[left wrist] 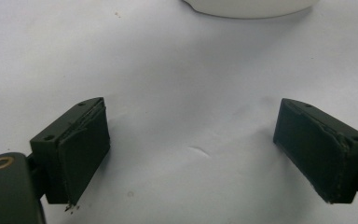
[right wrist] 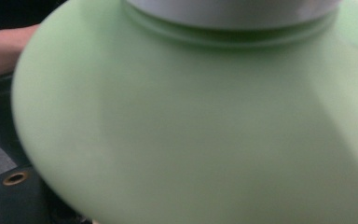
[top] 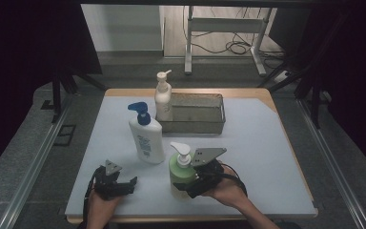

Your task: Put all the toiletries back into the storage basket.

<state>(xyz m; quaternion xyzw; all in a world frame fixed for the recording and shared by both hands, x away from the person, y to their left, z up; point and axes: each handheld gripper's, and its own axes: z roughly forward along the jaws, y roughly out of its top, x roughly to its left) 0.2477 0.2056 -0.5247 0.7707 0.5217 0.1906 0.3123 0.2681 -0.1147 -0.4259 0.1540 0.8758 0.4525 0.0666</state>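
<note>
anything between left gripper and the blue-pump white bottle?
Nothing: in the high view, bare white table mat separates the left gripper from the blue-pump white bottle. The left gripper view shows bare mat between the open jaws.

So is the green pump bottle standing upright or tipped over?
Upright: the green pump bottle stands on its base on the table, white pump on top, with the right gripper around it.

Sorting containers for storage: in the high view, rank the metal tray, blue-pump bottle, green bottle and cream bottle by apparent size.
1. metal tray
2. blue-pump bottle
3. green bottle, nearer the camera and partly hidden, so unsure against
4. cream bottle
</note>
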